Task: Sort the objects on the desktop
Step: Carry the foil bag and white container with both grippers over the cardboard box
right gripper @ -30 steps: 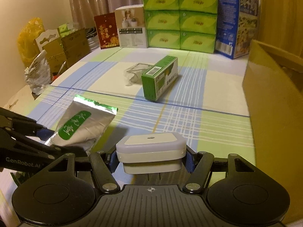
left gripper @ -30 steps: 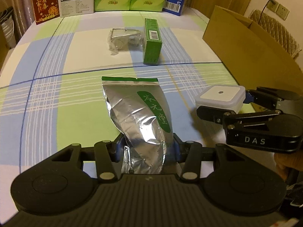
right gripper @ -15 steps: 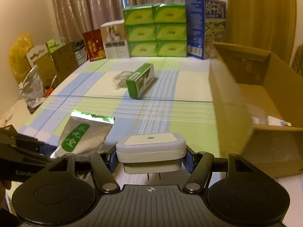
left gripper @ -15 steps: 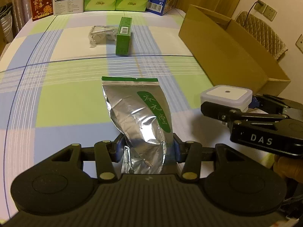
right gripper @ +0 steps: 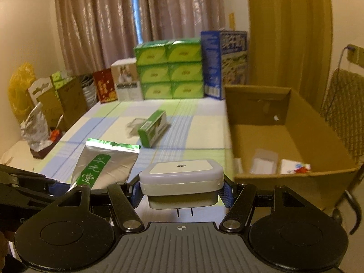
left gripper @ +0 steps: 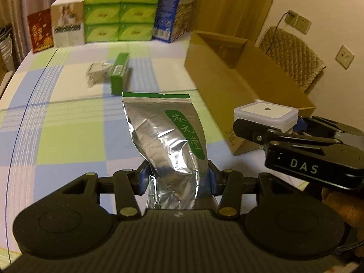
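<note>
- While the open brown cardboard box (right gripper: 293, 122) sits at the table's right edge, both grippers hang beside it.
- Left gripper (left gripper: 178, 178) pinches the crinkled silver foil pouch (left gripper: 163, 134), lifted above the checked tablecloth (left gripper: 68, 122).
- Right gripper (right gripper: 180, 192) clamps the white square plug-in night light (right gripper: 180, 177).

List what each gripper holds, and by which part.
Left gripper: silver foil pouch, clamped at its lower end. Right gripper: white plug-in night light, gripped across its two sides.
</note>
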`<state>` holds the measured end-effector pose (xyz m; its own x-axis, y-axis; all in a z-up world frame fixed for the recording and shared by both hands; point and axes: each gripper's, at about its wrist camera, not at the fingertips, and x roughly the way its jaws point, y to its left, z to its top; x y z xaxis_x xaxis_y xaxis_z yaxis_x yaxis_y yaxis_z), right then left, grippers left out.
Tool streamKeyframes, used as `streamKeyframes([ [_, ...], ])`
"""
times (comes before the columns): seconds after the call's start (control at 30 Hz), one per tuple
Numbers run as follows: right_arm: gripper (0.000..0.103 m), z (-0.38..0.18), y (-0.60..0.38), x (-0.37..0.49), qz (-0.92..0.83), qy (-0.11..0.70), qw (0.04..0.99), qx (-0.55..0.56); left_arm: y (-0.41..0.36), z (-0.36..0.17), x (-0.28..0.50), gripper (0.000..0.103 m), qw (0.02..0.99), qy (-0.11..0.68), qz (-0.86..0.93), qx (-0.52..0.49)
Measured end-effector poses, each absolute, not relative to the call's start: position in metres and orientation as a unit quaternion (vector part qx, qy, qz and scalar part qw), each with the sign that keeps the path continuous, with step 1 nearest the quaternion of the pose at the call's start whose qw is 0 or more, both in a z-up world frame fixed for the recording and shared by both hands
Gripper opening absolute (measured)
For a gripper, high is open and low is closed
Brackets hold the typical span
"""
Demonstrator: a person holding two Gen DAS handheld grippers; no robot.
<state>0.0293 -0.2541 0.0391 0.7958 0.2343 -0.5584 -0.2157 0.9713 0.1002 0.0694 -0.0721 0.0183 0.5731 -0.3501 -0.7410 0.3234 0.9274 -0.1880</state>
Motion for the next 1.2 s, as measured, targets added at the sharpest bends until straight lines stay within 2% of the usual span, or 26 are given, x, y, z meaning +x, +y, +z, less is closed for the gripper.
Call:
streamKeyframes([
  [0.43,0.062,0.069,-0.311,0.022,0.077,0.266,0.961,0.028,-0.125,0.052,0.068,0.044,0.89,0.393,-0.231,-0.003],
  [1.2,0.062,0.087,-0.404,0.056,0.013,0.261,0.964,0.036,-0.216,0.073,0.109,0.044,0.876,0.384,-0.289,0.017],
])
